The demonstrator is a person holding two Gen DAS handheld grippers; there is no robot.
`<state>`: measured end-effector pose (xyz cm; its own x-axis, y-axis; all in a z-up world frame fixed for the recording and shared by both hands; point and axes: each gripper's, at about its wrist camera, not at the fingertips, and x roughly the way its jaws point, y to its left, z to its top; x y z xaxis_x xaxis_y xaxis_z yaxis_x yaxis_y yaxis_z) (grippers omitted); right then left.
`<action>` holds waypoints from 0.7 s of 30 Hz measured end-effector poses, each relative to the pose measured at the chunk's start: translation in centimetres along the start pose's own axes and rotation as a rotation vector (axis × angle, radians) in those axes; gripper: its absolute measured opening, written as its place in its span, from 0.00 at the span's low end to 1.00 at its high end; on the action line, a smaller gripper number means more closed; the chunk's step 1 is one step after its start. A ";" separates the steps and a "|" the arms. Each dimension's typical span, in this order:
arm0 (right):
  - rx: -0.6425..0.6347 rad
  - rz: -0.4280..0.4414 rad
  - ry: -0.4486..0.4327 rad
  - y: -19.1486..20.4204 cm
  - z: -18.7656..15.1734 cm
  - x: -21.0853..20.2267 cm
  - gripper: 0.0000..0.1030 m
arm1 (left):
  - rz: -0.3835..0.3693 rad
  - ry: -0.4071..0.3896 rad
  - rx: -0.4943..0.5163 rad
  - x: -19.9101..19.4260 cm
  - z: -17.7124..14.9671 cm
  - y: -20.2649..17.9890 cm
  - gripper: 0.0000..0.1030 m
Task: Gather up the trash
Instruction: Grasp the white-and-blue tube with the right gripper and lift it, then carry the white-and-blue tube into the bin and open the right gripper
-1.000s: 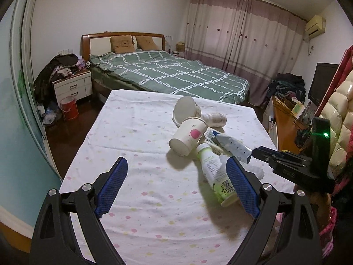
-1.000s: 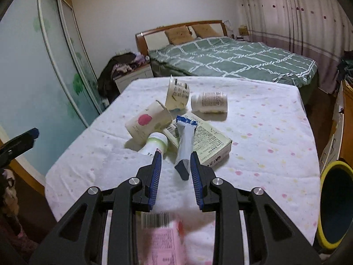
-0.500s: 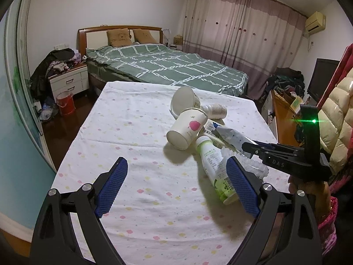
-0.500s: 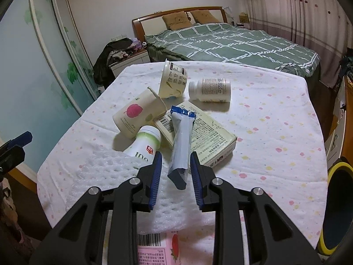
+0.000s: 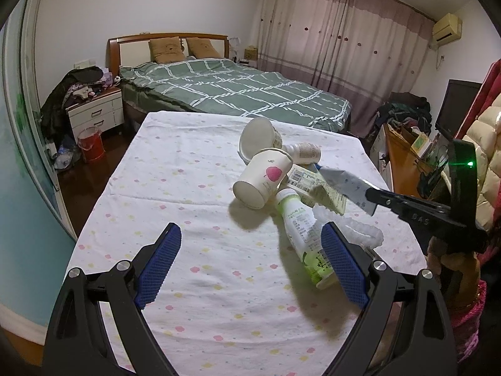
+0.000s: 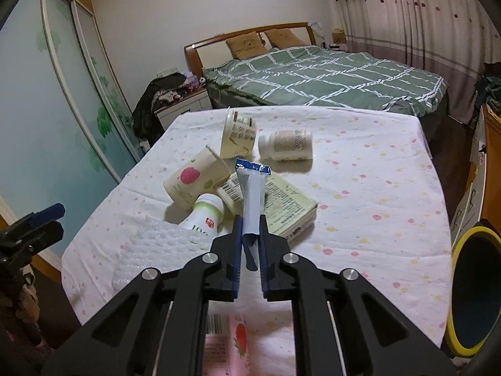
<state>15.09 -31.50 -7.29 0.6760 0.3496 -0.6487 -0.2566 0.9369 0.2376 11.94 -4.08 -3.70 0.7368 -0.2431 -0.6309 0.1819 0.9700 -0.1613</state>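
Trash lies in a pile on the table with a dotted white cloth (image 5: 188, 194). My right gripper (image 6: 250, 228) is shut on a blue-grey squeeze tube (image 6: 252, 194) and holds it above the pile; the tube (image 5: 344, 185) and the right gripper (image 5: 374, 197) also show in the left wrist view. My left gripper (image 5: 250, 260) is open and empty, low over the cloth. A paper cup with a pink print (image 5: 263, 178), a green-white bottle (image 5: 303, 235), a flat carton (image 6: 281, 203), a yogurt cup (image 6: 238, 134), a white pill bottle (image 6: 286, 144) and bubble wrap (image 6: 156, 244) lie there.
A pink strawberry carton (image 6: 228, 344) lies under my right gripper at the table's near edge. A yellow-rimmed bin (image 6: 472, 288) stands on the floor at the right. A green bed (image 5: 235, 94) is beyond the table, a wooden desk (image 5: 404, 163) at its right.
My right gripper has closed on the tube and lifted it off the carton. The left gripper has drifted slightly back and stayed open.
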 end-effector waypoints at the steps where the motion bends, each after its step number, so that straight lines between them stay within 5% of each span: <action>1: 0.005 -0.002 -0.006 -0.2 0.0 -0.3 0.09 | -0.001 0.001 0.002 0.0 0.0 -0.1 0.87; 10: 0.092 -0.084 -0.074 -4.7 -0.9 -4.1 0.09 | -0.010 0.014 0.026 0.6 0.0 -1.4 0.87; 21: 0.279 -0.330 -0.124 -14.8 -5.2 -9.6 0.09 | -0.029 0.029 0.072 1.5 0.2 -3.8 0.87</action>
<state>8.85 -48.73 -8.33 0.7727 0.0140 -0.6346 0.1710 0.9582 0.2293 12.44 -8.08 -3.89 0.7118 -0.2698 -0.6485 0.2500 0.9601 -0.1250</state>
